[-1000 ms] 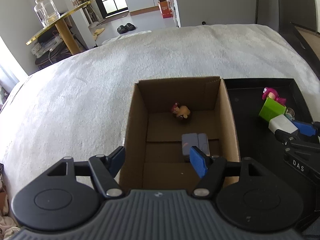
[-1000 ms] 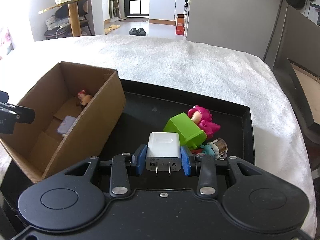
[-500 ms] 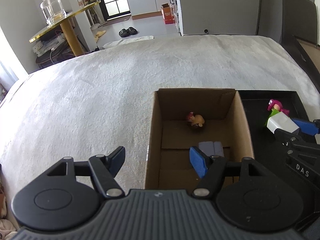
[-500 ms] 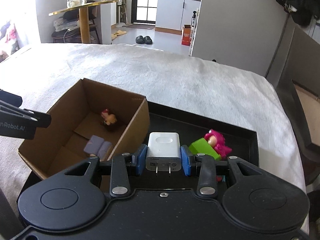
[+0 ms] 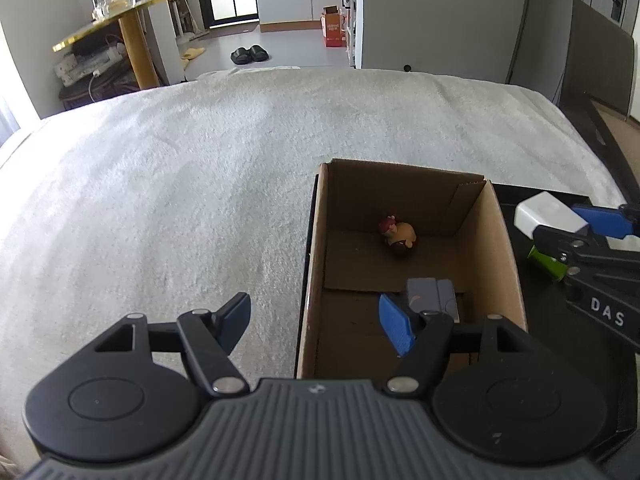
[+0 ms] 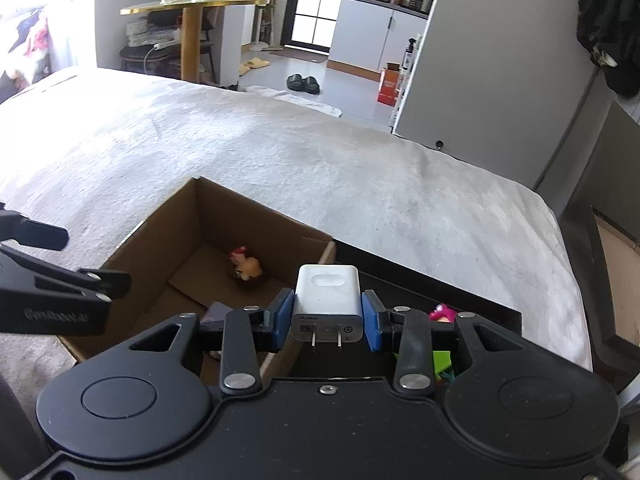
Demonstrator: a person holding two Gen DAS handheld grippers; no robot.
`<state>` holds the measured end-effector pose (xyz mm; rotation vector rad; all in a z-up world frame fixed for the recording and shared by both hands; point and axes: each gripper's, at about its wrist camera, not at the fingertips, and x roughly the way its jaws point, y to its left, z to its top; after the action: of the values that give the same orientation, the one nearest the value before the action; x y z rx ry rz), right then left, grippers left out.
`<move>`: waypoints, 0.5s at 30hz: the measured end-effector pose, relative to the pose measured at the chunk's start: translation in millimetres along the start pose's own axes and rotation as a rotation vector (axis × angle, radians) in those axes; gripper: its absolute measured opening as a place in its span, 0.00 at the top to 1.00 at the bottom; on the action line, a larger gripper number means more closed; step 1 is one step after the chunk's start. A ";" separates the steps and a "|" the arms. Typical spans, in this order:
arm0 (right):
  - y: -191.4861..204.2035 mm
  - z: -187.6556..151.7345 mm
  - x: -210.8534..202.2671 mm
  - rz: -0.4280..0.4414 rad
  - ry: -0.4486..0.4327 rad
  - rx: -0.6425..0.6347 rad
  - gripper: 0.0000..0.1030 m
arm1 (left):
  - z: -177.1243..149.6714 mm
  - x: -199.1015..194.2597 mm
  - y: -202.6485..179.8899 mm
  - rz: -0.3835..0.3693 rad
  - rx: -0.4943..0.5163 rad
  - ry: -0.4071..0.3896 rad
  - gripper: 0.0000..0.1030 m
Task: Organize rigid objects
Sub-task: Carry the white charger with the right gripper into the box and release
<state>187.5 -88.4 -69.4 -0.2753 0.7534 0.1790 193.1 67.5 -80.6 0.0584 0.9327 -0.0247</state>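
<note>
The right gripper (image 6: 328,314) clamps a white rectangular plastic wall charger (image 6: 327,300) between its blue pads, prongs pointing back toward the camera. It holds the charger raised above the near right wall of an open brown cardboard box (image 6: 304,236), apparently so it can be dropped inside. The box already contains a small tan and red toy figure (image 5: 398,232) and a flat grey-purple block (image 5: 432,294). The left gripper (image 5: 316,320) hovers empty, jaws wide apart, straddling the box's left wall, seemingly keeping clear. Beside the box, a shallow black tray (image 6: 480,300) holds a pink toy figure (image 6: 442,313) and a green block (image 6: 442,360), probably awaiting sorting.
</note>
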 end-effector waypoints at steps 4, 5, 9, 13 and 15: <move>13.8 7.0 4.7 -0.003 0.001 -0.039 0.65 | -4.8 5.5 6.8 -0.024 -0.024 -0.011 0.32; 16.3 8.4 5.8 0.000 0.003 -0.045 0.65 | -6.3 7.0 8.7 -0.027 -0.030 -0.012 0.33; 27.8 12.3 10.9 -0.001 0.009 -0.070 0.65 | -10.9 14.1 16.7 -0.054 -0.062 -0.001 0.34; 38.1 14.5 17.9 -0.001 0.013 -0.086 0.65 | -12.4 16.7 21.6 -0.097 -0.088 -0.004 0.37; 41.4 15.7 22.8 0.000 0.020 -0.092 0.65 | -13.0 16.9 21.9 -0.110 -0.084 -0.017 0.44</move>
<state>203.4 -42.9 -81.8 -0.3646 0.7662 0.2116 193.8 90.3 -101.0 -0.0709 0.9184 -0.0871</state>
